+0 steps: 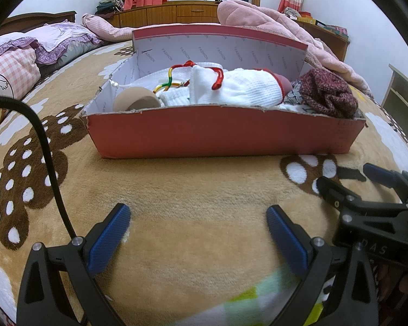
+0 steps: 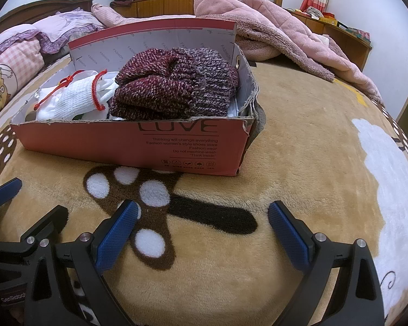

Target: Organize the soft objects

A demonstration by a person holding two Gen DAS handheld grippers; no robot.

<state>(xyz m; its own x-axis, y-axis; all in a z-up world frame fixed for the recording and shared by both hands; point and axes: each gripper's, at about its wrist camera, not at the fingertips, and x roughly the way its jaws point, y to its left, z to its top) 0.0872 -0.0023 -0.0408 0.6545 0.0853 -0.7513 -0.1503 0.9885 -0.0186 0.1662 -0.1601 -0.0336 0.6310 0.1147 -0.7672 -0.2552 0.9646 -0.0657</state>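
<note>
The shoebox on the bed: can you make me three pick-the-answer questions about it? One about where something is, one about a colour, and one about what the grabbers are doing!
1. Where is the knitted hat?
A. Inside the shoebox
B. On the pink blanket
C. In a gripper

2. What colour is the box outside?
A. Blue
B. Red
C. Green

3. What are the left gripper and right gripper doing?
A. Both open, holding nothing
B. Both squeezing gloves
C. One holds the hat

Answers: 1 A, the hat sits at the box's right end beside the white gloves. 2 B, its outer walls are red. 3 A, only bed cover shows between the fingers.
</note>
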